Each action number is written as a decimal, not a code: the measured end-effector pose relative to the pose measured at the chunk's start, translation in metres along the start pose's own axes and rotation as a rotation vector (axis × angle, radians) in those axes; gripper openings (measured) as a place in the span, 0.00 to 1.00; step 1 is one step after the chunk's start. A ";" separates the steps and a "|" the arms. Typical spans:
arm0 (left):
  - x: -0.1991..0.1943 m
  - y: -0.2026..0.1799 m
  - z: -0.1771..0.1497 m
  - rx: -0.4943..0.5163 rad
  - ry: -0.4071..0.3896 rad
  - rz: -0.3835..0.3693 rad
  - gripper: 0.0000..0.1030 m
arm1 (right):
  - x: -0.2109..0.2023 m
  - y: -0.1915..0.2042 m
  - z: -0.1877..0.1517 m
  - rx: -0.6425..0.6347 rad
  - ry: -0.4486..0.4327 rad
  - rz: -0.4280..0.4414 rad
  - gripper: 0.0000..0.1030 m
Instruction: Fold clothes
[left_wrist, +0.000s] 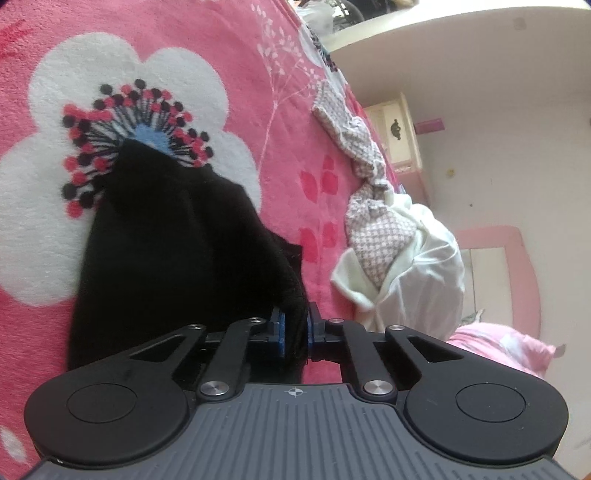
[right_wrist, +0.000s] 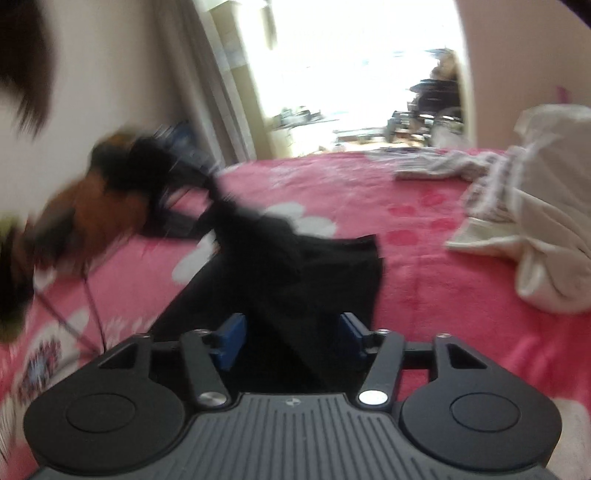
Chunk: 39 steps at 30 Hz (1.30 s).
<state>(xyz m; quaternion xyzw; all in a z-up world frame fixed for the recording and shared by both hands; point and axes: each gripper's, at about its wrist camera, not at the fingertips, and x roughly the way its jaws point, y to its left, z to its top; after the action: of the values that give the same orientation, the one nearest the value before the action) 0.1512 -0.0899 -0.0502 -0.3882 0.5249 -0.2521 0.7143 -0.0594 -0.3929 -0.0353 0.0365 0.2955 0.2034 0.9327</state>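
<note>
A black garment (left_wrist: 173, 236) lies on the pink flowered blanket (left_wrist: 258, 110). My left gripper (left_wrist: 295, 334) is shut on a fold at the garment's edge, its blue pads pinching the cloth. In the right wrist view the same black garment (right_wrist: 295, 266) stretches from between my right gripper's fingers toward the left gripper (right_wrist: 177, 158), which lifts its far end; this view is blurred. My right gripper (right_wrist: 291, 338) is open, its blue pads (right_wrist: 232, 338) wide apart with the black cloth lying between them.
A heap of white and grey-checked clothes (left_wrist: 391, 236) lies on the blanket to the right; it also shows in the right wrist view (right_wrist: 535, 221). A cream cabinet (left_wrist: 397, 129) and a pink-framed piece stand by the wall. A bright doorway (right_wrist: 351, 74) lies beyond the bed.
</note>
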 end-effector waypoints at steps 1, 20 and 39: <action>0.000 -0.004 0.001 -0.001 -0.003 0.003 0.07 | 0.005 0.005 -0.001 -0.027 0.004 -0.005 0.60; 0.061 -0.069 0.012 -0.011 -0.084 0.349 0.05 | 0.055 -0.037 -0.014 0.453 0.046 0.289 0.13; 0.139 -0.078 0.010 0.099 -0.051 0.537 0.23 | 0.074 -0.129 -0.071 1.112 0.069 0.396 0.11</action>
<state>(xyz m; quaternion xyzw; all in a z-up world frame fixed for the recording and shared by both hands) 0.2095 -0.2380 -0.0614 -0.2060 0.5777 -0.0691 0.7868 0.0017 -0.4849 -0.1576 0.5676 0.3753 0.1893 0.7079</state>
